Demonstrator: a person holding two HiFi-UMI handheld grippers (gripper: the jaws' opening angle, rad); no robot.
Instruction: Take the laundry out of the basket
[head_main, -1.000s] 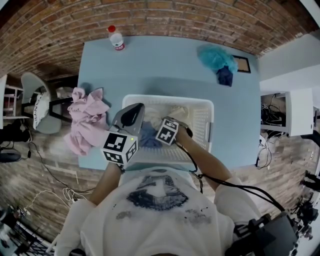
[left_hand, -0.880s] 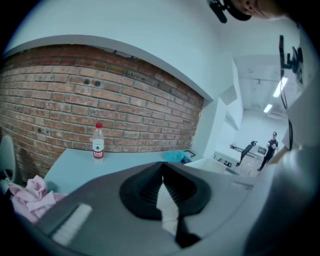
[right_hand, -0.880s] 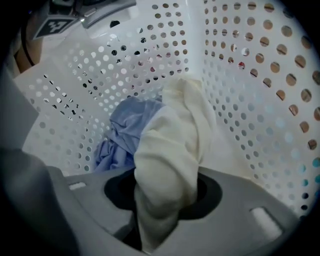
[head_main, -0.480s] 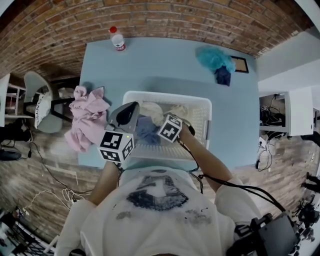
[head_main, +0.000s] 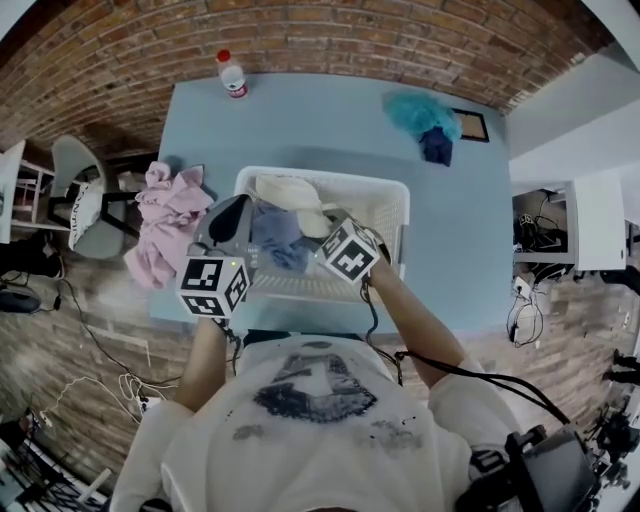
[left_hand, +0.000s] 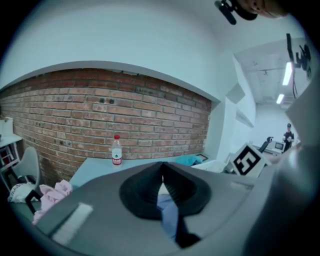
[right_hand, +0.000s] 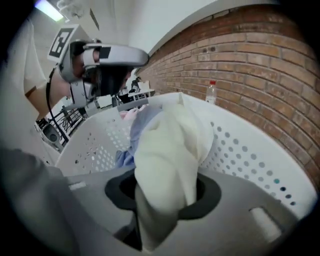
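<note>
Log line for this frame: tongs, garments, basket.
left tongs: shut on blue garment | right tongs: shut on cream garment | basket: both garments over it | pink pile: on table beside basket

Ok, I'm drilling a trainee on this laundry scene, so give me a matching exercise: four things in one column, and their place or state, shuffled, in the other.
Things:
1 cream garment
2 blue garment
3 pink clothes
4 bottle

Place or state:
a heaped on the table, left of the basket
b clamped in the left gripper
c upright at the table's far edge
d clamped in the right gripper

Pairs: 1-d, 2-b, 3-a, 4-c.
</note>
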